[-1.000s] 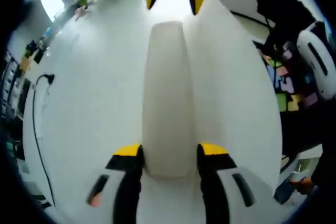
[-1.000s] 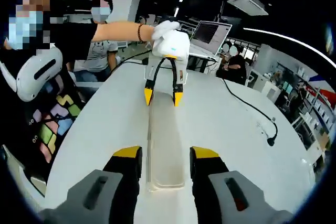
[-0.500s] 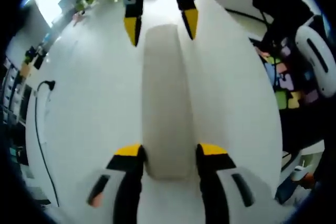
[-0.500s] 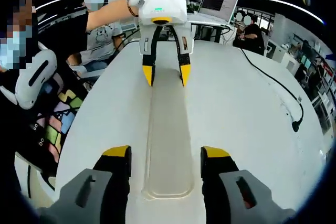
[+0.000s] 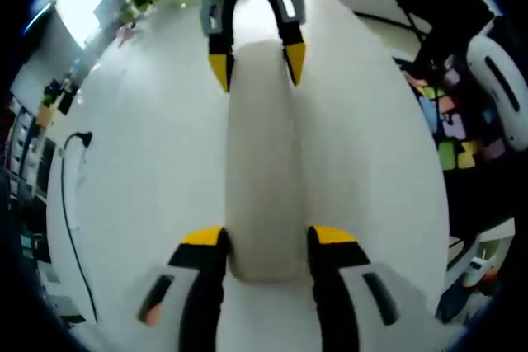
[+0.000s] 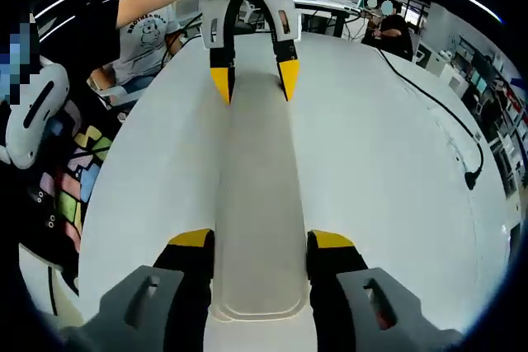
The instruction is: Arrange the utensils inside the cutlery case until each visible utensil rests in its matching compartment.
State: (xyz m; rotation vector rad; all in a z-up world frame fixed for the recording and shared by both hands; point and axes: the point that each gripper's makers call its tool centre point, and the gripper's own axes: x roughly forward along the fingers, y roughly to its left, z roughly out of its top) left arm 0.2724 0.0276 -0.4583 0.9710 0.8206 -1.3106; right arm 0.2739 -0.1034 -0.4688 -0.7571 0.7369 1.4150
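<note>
The case (image 5: 262,162) lies closed on the white counter (image 5: 140,146), running up the middle of both views as a long pale box with rounded ends. No utensils are on show; I judge they are still shut inside, so none of the sorting has begun.

My left gripper (image 5: 257,241) straddles one end of the case, its yellow tips at lower centre of the left gripper view, one jaw on each long side. My right gripper (image 6: 261,245) does the same at the other end, at lower centre of the right gripper view. Each gripper also appears at the top of the other's view, the left (image 6: 254,80) and the right (image 5: 257,62), with tips either side of the case. All four jaws sit close against the sides, but whether they are pinching it or only bracketing it, I cannot tell.

The step in hand looks like taking hold of the case at both ends to open it. Next I need a firm grip at one end to steady the base while the other hand finds the lid's seam and lifts.

A black cable (image 6: 429,80) trails over the counter at the right of the right gripper view, well apart from the case.
</note>
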